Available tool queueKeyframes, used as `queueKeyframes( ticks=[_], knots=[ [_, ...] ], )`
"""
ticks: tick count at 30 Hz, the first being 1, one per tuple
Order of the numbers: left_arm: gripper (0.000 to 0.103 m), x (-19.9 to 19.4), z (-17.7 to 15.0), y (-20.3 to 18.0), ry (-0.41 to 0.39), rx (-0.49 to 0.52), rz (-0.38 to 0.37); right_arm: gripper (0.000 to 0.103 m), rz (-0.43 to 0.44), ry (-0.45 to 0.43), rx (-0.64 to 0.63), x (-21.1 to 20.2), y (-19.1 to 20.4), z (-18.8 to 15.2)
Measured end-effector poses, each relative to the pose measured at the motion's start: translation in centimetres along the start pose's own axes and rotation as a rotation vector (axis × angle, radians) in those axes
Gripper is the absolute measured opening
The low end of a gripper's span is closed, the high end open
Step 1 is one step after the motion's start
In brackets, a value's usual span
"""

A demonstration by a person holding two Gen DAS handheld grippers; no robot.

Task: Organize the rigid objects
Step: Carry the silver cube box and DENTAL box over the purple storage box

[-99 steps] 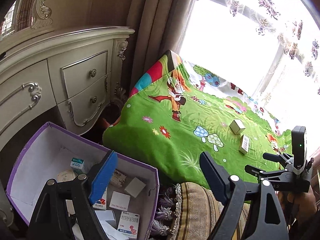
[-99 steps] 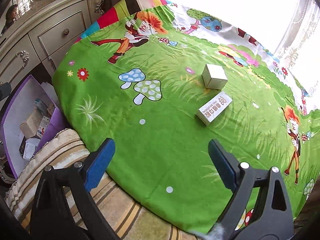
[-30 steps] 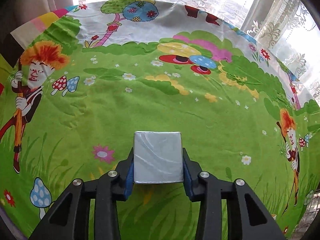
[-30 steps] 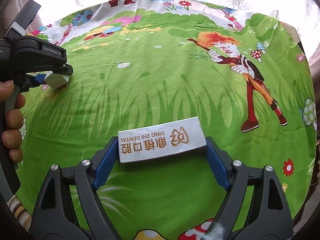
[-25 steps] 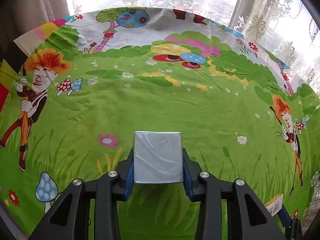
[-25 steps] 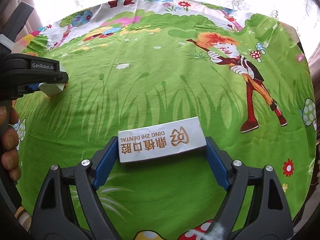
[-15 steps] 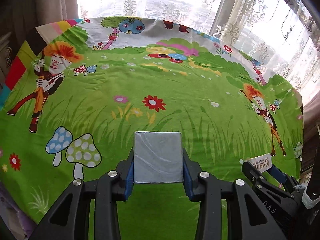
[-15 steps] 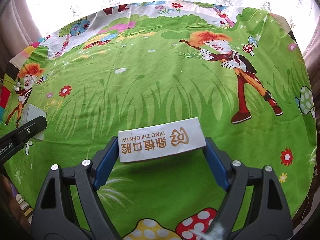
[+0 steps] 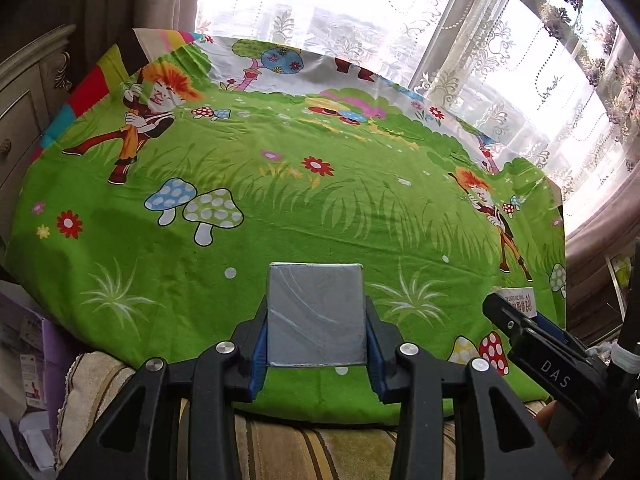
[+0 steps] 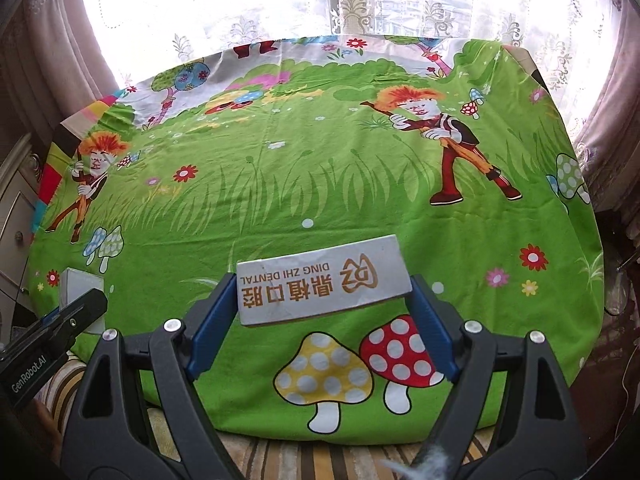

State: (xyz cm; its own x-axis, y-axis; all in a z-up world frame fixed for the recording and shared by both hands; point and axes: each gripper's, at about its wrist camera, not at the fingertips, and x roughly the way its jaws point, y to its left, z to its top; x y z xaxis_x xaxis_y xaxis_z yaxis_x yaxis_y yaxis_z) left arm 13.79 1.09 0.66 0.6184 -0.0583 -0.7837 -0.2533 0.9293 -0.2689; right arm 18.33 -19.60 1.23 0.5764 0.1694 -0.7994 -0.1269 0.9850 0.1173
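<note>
My left gripper [image 9: 316, 354] is shut on a small square grey-white box [image 9: 316, 314], held above the near edge of the green cartoon cloth [image 9: 280, 208]. The same box [image 10: 78, 282] and the left gripper [image 10: 76, 314] show at the far left of the right wrist view. My right gripper [image 10: 322, 322] is shut on a long white dental box [image 10: 324, 284] with orange lettering, gripped by its two ends. That dental box [image 9: 518, 300] peeks out at the right of the left wrist view, above the right gripper's finger.
A purple storage box [image 9: 24, 364] holding small cartons sits low at the left edge. A cream dresser [image 9: 24, 92] stands at the left. A striped cushion [image 9: 320, 448] lies under the cloth's near edge. Lace curtains [image 9: 500, 40] cover the window behind.
Both grippers have drawn back from the middle of the cloth toward its near edge, each carrying its box. The purple box and the dresser have come into the left wrist view.
</note>
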Motion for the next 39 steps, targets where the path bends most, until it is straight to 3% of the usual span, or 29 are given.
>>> queueKeyframes(
  ticks=[10,18,29,39],
  knots=[
    [0.041,-3.3,-3.2,-0.5,-0.001,0.046,-0.009,0.085,0.020,0.002,-0.063,-3.5,1.3,-3.1],
    [0.041,-6.6,-4.9,0.5,-0.052,0.071,0.035,0.085,0.050,-0.009,-0.109,-6.0,2.7,-4.6],
    [0.041,-10.7,-6.5,5.4,-0.116,0.034,0.128,0.085,0.128,-0.005,-0.205,-8.0,7.7,-6.1],
    [0.041,-13.5,-6.5,11.0,-0.160,-0.065,0.157,0.085,0.193,-0.004,-0.309,-9.6,13.3,-7.0]
  ],
)
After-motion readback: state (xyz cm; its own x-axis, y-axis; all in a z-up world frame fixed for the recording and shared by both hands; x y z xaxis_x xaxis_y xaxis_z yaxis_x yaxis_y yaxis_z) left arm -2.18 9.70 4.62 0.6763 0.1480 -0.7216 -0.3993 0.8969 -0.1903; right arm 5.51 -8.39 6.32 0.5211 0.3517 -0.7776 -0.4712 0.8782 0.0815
